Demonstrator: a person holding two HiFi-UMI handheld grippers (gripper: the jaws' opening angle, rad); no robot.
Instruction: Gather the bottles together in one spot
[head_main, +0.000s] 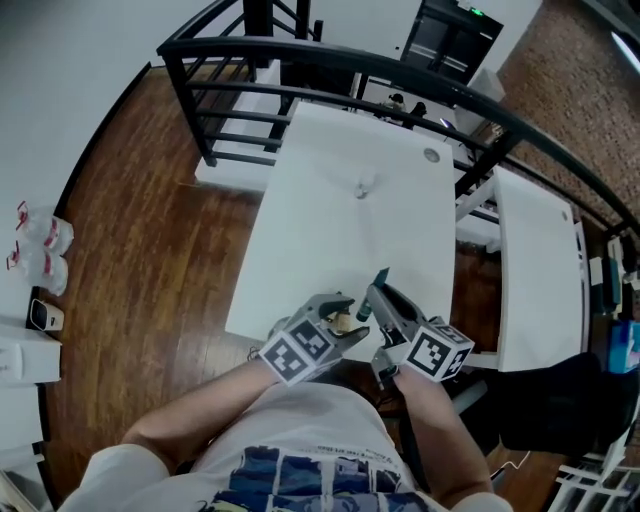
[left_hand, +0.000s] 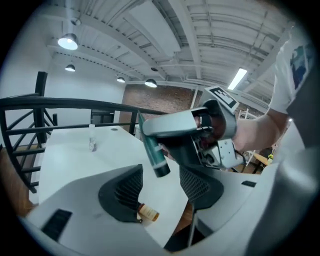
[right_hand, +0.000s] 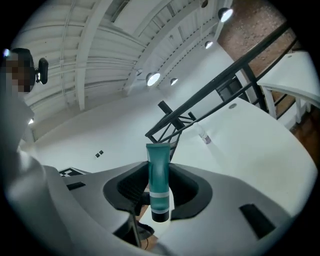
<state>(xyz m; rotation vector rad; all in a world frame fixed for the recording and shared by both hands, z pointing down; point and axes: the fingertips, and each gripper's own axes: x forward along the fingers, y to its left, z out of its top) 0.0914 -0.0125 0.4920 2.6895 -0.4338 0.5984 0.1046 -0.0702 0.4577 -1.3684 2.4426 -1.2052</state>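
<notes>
My right gripper (head_main: 374, 303) is shut on a teal tube (head_main: 375, 291) with a dark cap, held above the front edge of the white table (head_main: 330, 230). In the right gripper view the teal tube (right_hand: 158, 165) stands upright between the jaws of the right gripper (right_hand: 159, 189). My left gripper (head_main: 345, 318) is just left of it, open. A small amber bottle (left_hand: 148, 214) lies on the table beside the left finger (left_hand: 125, 192), and is not pinched. A small clear bottle (head_main: 362, 187) stands farther back, mid-table.
A black railing (head_main: 330, 55) curves round the far side of the table. A second white table (head_main: 540, 270) stands to the right. The table has a round grommet (head_main: 431, 155) near its far right corner. Wooden floor (head_main: 150, 240) lies to the left.
</notes>
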